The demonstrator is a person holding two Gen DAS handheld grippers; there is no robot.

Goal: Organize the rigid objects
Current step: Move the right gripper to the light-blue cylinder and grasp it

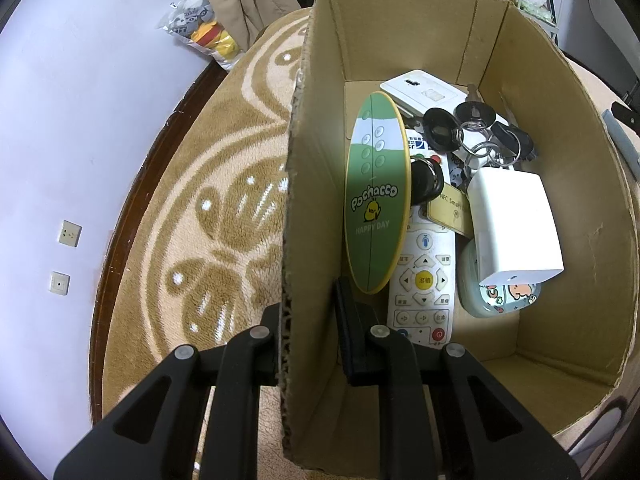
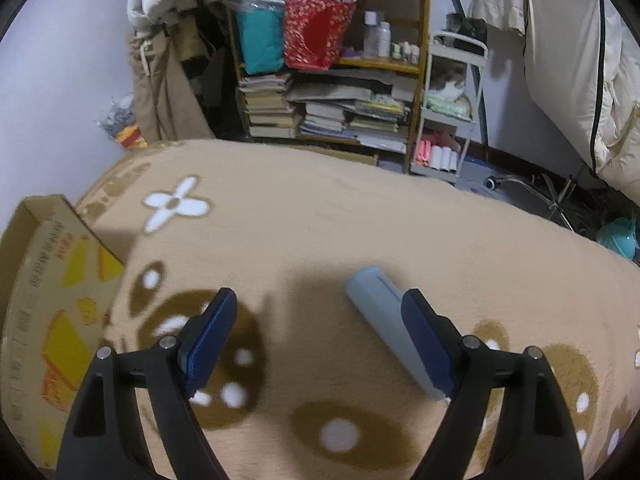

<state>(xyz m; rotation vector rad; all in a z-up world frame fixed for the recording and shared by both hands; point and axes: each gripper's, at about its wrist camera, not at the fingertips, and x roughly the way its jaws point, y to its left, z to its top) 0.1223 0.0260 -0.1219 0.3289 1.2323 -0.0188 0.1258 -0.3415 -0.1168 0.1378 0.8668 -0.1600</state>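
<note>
The left gripper (image 1: 310, 332) is clamping the near wall of the cardboard box (image 1: 308, 184), one finger outside on the rug side and one pad inside, the jaws nearly closed on the corrugated edge. Just inside that wall, a green oval Pochacco board (image 1: 378, 192) is standing on edge and leaning beside it. A white remote control (image 1: 424, 280) is lying on the box floor next to the board, with a white power adapter (image 1: 514, 228) resting over a pale cartoon-printed case (image 1: 500, 300). Farther in, a yellow NFC tag (image 1: 450, 210), a bunch of black-headed keys (image 1: 476, 128) and a white wall plate (image 1: 424, 90) are piling up against the far end.

The right gripper (image 2: 318, 344) is hovering over the beige flower-patterned blanket (image 2: 320, 220) with its jaws standing wide apart and nothing between them. A grey-blue oblong case (image 2: 384, 312) is lying on the blanket just beside the right-hand finger, partly hidden by it. The box's printed outer side (image 2: 52, 288) is showing at the left. Beyond the blanket, a wooden bookshelf (image 2: 328, 92) is holding stacked books.
</note>
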